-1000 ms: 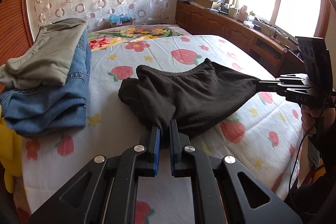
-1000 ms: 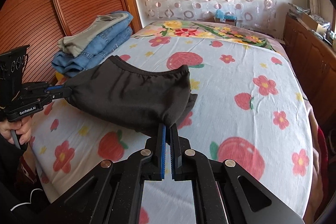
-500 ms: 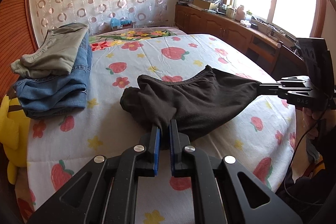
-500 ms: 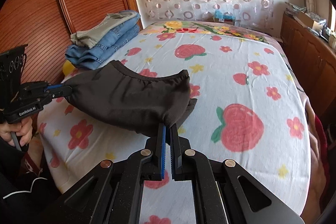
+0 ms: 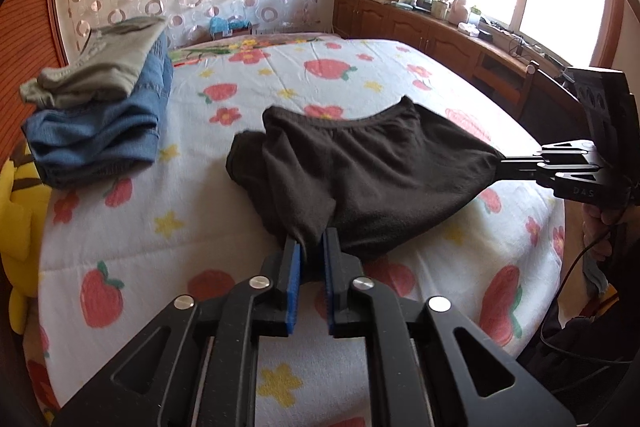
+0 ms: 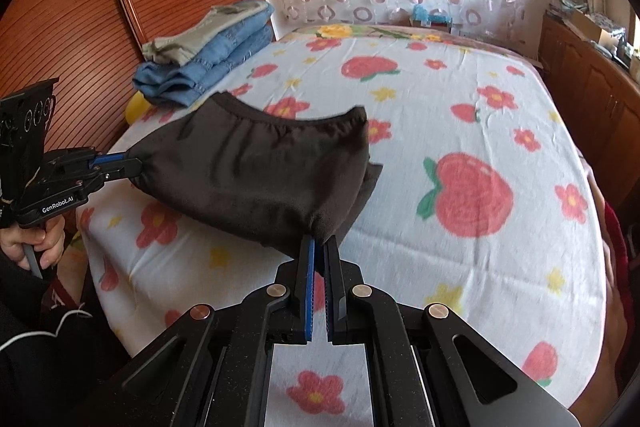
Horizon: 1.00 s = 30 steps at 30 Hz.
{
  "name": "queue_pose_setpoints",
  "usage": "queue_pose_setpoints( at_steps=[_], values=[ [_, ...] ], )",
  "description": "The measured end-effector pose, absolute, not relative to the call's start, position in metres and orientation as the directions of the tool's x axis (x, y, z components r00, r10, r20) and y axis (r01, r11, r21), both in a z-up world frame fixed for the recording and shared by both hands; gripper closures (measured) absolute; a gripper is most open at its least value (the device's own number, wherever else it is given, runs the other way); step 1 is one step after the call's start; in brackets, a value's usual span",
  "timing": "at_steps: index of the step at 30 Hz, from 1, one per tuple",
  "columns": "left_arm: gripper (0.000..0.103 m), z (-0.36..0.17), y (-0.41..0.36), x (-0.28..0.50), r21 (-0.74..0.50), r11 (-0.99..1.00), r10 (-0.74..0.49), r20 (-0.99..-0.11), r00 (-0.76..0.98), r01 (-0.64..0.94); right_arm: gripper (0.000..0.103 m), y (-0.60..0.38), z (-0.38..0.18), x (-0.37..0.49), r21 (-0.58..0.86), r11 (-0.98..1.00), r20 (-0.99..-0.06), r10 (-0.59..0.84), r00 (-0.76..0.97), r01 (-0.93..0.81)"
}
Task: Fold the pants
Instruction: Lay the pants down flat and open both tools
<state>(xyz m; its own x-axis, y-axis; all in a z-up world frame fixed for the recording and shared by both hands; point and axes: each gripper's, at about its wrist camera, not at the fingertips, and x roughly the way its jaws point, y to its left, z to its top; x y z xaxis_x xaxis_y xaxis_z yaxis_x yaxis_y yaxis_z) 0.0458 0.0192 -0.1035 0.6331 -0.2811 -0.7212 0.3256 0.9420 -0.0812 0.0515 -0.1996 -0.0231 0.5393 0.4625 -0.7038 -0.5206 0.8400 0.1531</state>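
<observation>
Your left claw (image 5: 311, 254) has its jaws easing apart with a corner of the dark pants (image 5: 360, 167) between them, while your right claw (image 6: 319, 255) is clamped tight on the other corner. The folded pants hang between them over the bed (image 6: 460, 99), the folded stack (image 5: 96, 115) at ten o'clock. You seem to be setting the bundle down; next, lower it flat and release evenly.

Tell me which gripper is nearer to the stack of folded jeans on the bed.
The left. The left gripper, its jaws opening around a corner of the black pants, is on the side of the folded jeans; the right gripper holds the pants' far corner.
</observation>
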Motion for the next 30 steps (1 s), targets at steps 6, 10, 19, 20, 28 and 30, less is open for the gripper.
queue_pose_setpoints(
  at_steps=[6, 10, 19, 20, 28, 30],
  values=[
    [0.062, -0.103, 0.024, 0.046, -0.096, 0.945, -0.285, -0.714, 0.64, 0.313, 0.1, -0.201, -0.021, 0.049, 0.152, 0.842, -0.706, 0.459, 0.539, -0.517],
    [0.044, -0.097, 0.027, 0.048, -0.112, 0.946, -0.293, -0.699, 0.652, 0.304, 0.1, -0.201, -0.021, 0.047, 0.143, 0.843, -0.709, 0.453, 0.54, -0.519],
    [0.023, -0.09, 0.026, 0.069, -0.116, 0.951, -0.285, -0.681, 0.674, 0.286, 0.097, -0.206, -0.008, 0.043, 0.127, 0.854, -0.686, 0.443, 0.578, -0.505],
    [0.023, -0.089, 0.025, 0.072, -0.115, 0.951, -0.285, -0.68, 0.675, 0.286, 0.095, -0.206, -0.005, 0.043, 0.124, 0.855, -0.681, 0.442, 0.583, -0.504],
    [0.023, -0.085, 0.016, 0.089, -0.106, 0.954, -0.275, -0.677, 0.683, 0.28, 0.051, -0.196, 0.001, 0.054, 0.097, 0.871, -0.666, 0.416, 0.62, -0.481],
    [0.023, -0.085, 0.015, 0.091, -0.106, 0.955, -0.273, -0.68, 0.681, 0.276, 0.051, -0.193, 0.0, 0.058, 0.098, 0.872, -0.664, 0.416, 0.621, -0.479]
  ],
)
